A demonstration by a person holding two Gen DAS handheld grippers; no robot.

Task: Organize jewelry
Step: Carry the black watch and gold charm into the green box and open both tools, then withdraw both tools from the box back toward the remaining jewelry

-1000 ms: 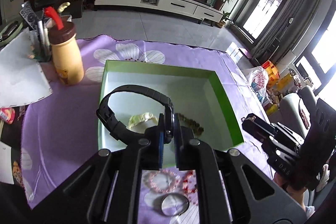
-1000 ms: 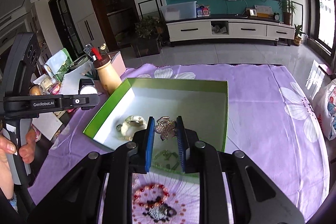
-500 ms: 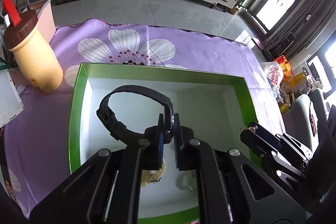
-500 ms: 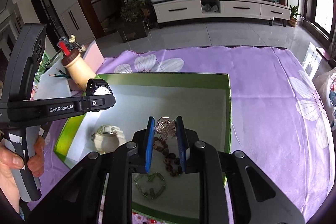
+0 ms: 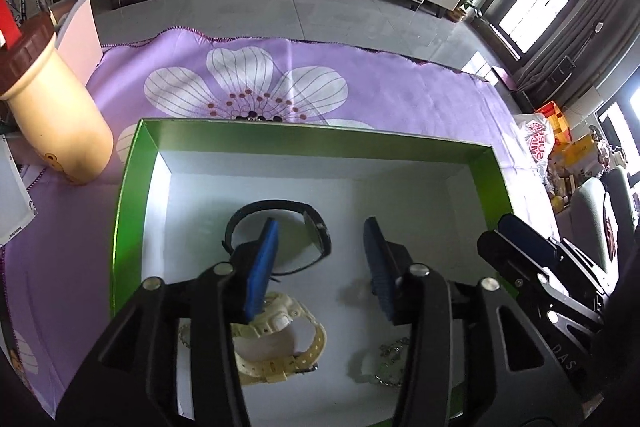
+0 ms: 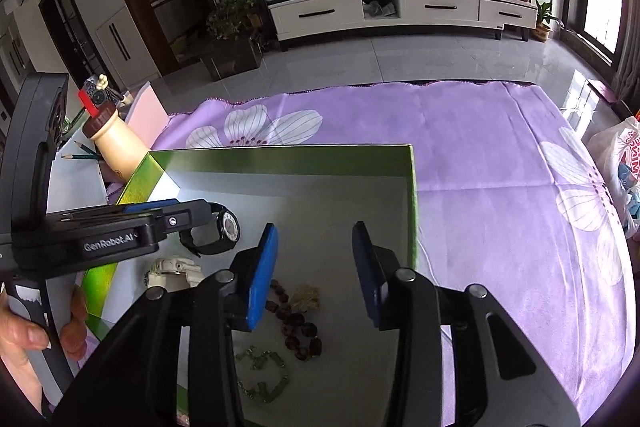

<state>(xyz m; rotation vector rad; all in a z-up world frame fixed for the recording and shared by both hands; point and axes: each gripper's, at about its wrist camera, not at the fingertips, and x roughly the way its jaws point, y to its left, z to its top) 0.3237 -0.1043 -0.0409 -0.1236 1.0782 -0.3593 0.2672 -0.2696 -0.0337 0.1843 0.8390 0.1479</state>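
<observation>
A green box with a white floor (image 5: 132, 187) (image 6: 288, 157) sits on the purple flowered cloth. My left gripper (image 5: 320, 263) is open over the box, with a black watch (image 5: 316, 239) lying on the floor between its fingers. A cream watch (image 5: 280, 339) and a silver chain (image 5: 388, 359) lie nearer me. My right gripper (image 6: 314, 271) is open above a dark bead bracelet with a flower charm (image 6: 296, 315) and a green link bracelet (image 6: 260, 375). The black watch (image 6: 220, 231) and cream watch (image 6: 172, 271) also show in the right wrist view.
A cream bottle with a brown cap (image 5: 52, 115) (image 6: 116, 143) stands left of the box, by a pink holder with pencils (image 6: 144, 115). White paper (image 5: 12, 203) lies at the far left. A plastic bag (image 6: 624, 155) sits past the cloth's right edge.
Both grippers have opened. The black watch has dropped from my left gripper onto the box floor, and the flower-charm bracelet has dropped from my right gripper into the box.
</observation>
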